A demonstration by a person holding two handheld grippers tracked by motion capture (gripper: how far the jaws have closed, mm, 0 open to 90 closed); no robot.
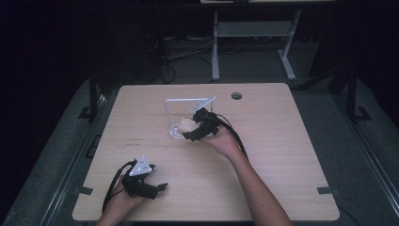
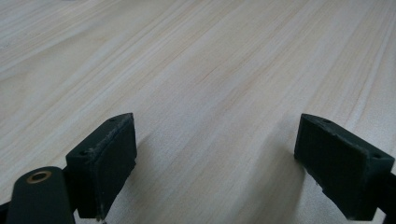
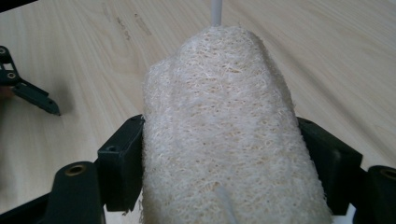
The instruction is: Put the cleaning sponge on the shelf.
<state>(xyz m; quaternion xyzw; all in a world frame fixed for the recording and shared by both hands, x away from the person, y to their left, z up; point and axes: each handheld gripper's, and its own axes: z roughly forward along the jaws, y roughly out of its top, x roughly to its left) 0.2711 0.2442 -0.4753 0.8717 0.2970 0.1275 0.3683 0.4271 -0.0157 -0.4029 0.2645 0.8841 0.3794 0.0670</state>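
Observation:
A pale, fibrous loofah sponge (image 3: 219,116) stands between the jaws of my right gripper (image 3: 219,144), and both black pads press its sides. In the high view the same right gripper (image 1: 195,130) holds the loofah (image 1: 186,125) at the middle of the table, right at a white wire stand (image 1: 186,100). A thin white rod (image 3: 215,11) of that stand rises just behind the sponge. My left gripper (image 1: 160,187) rests near the table's front left, well apart from the stand. Its jaws (image 2: 217,140) stand wide with only bare wood between them.
The light wooden table (image 1: 282,141) has a round cable hole (image 1: 236,95) at its far edge. Beyond it, on the dark floor, are a white desk frame (image 1: 254,37) and cables. The tip of the left gripper (image 3: 35,95) appears far left in the right gripper view.

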